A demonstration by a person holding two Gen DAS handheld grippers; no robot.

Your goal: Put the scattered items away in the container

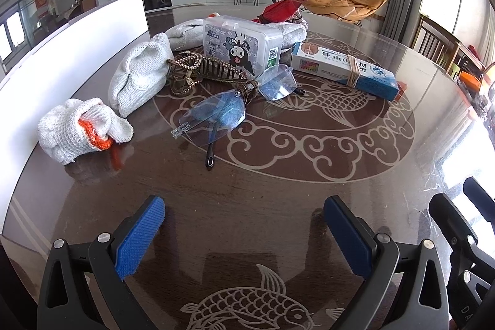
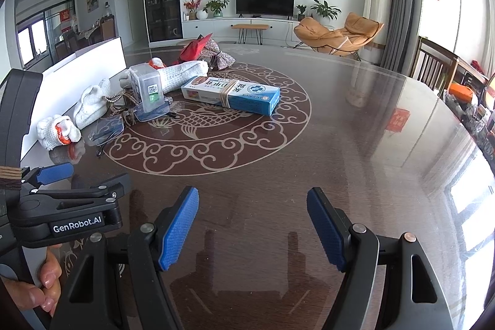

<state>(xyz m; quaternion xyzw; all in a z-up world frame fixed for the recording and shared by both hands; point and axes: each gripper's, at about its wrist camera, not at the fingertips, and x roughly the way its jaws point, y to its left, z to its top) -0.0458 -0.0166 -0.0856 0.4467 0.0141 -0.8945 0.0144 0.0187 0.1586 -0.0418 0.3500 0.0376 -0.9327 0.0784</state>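
Scattered items lie on a dark patterned table (image 1: 247, 190). Rimless glasses (image 1: 216, 113) lie in the middle, a jewelled hair clip (image 1: 201, 71) behind them. A clear plastic box (image 1: 241, 43), a blue-and-white carton (image 1: 343, 70) with a rubber band, and rolled white gloves (image 1: 83, 130) (image 1: 139, 76) lie around. The white container's wall (image 1: 77, 51) runs along the left. My left gripper (image 1: 244, 221) is open and empty, short of the glasses. My right gripper (image 2: 253, 221) is open and empty, well short of the carton (image 2: 230, 94).
A red pouch (image 1: 281, 9) and a sequin bow (image 2: 221, 56) lie at the far side of the pile. The left gripper's body (image 2: 62, 206) sits at the left of the right wrist view. Chairs stand beyond the table's right edge.
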